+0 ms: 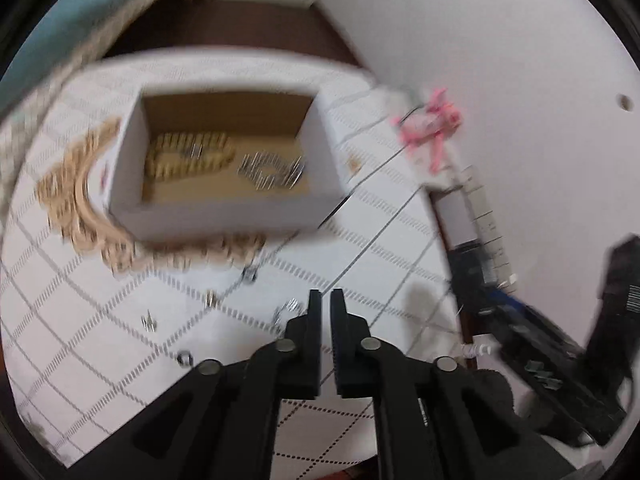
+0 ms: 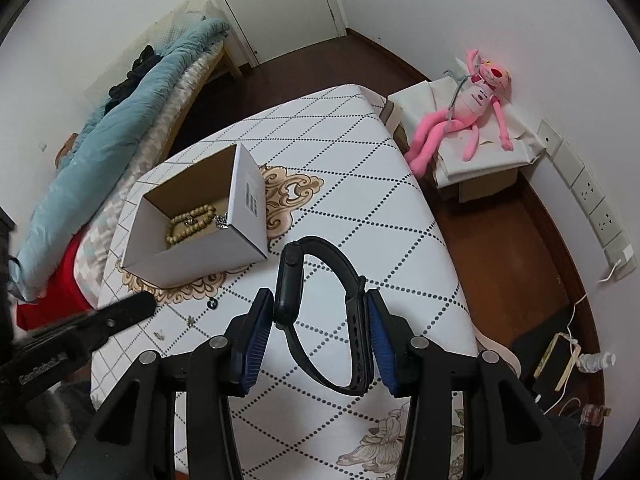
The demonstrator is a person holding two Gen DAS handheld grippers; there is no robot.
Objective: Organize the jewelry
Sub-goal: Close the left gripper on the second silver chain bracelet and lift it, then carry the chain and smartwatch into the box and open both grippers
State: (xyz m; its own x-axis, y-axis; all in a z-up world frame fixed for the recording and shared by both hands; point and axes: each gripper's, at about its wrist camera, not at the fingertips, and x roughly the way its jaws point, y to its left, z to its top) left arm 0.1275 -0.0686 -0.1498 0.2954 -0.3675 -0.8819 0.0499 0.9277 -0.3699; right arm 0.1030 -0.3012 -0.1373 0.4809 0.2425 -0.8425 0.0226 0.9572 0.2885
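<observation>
Carrying black smartwatch [image 2: 320, 312] in my right gripper [image 2: 316, 320], jaws spread about half, blue pads pressing watch body and strap loop, held above table. Next move, by my guess: swing over white cardboard box [image 2: 192, 256], release beside bead bracelet [image 2: 190, 222]. My left gripper [image 1: 325, 300]: narrow gap, nothing held, hovering near small loose jewelry pieces [image 1: 210, 298].
</observation>
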